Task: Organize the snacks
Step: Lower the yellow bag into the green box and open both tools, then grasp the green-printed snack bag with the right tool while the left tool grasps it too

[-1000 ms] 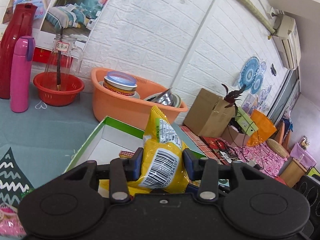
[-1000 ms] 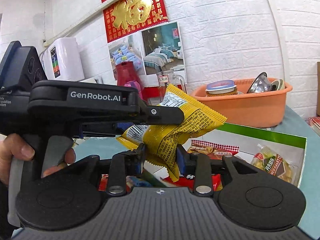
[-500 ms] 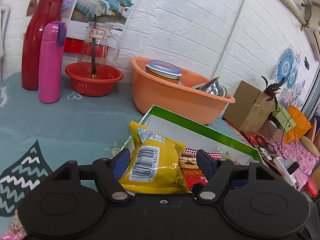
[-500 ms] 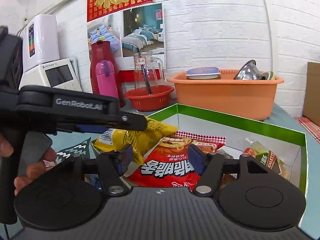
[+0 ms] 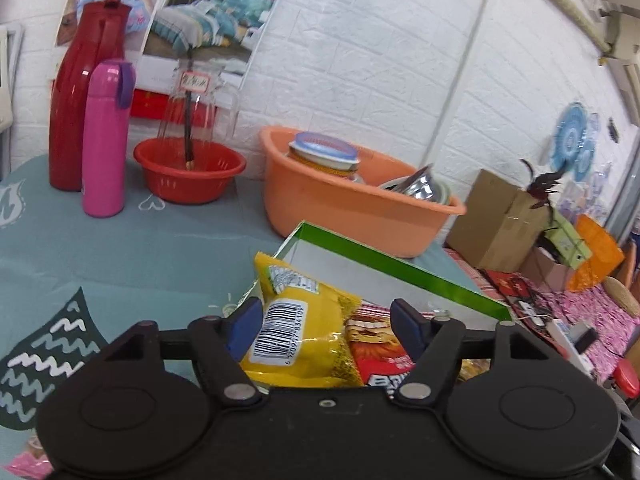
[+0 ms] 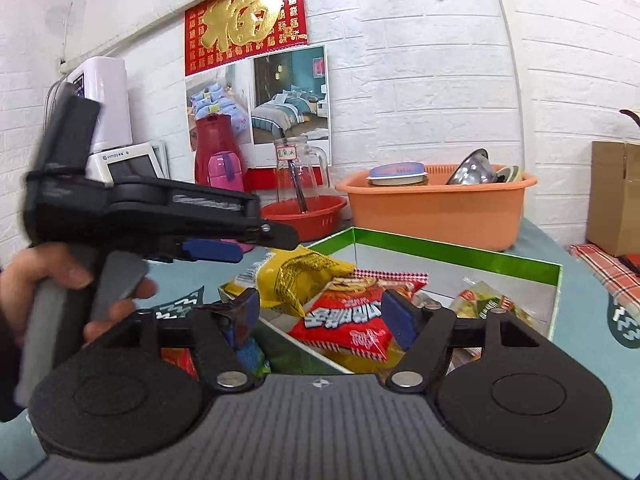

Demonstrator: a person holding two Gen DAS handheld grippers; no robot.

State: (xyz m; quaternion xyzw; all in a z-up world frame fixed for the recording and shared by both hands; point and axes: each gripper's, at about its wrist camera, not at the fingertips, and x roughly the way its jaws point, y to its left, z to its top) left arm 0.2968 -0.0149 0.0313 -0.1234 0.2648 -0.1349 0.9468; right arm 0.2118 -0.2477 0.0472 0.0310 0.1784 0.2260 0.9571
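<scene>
left hand-held gripper [image 5: 326, 326]: jaws spread wide, they have just been opening. the yellow snack bag [image 5: 298, 328] sits between them, barcode up, close against the left pad but no longer pinched. it rests on the near-left corner of the green-rimmed box [image 5: 400, 270], overlapping a red snack pack [image 5: 380, 354].

right hand-held gripper [image 6: 320, 316]: also spread, jaws just opened, nothing clamped. the red pack lies between and beyond its fingers inside the box, yellow bag to its left. a person's hand [image 6: 60, 288] grips the left tool's handle at frame left.

further out on the teal counter [image 5: 140, 256]: orange tub [image 5: 352, 204], red basket [image 5: 188, 170], pink flask [image 5: 105, 136], red jug [image 5: 80, 92].
</scene>
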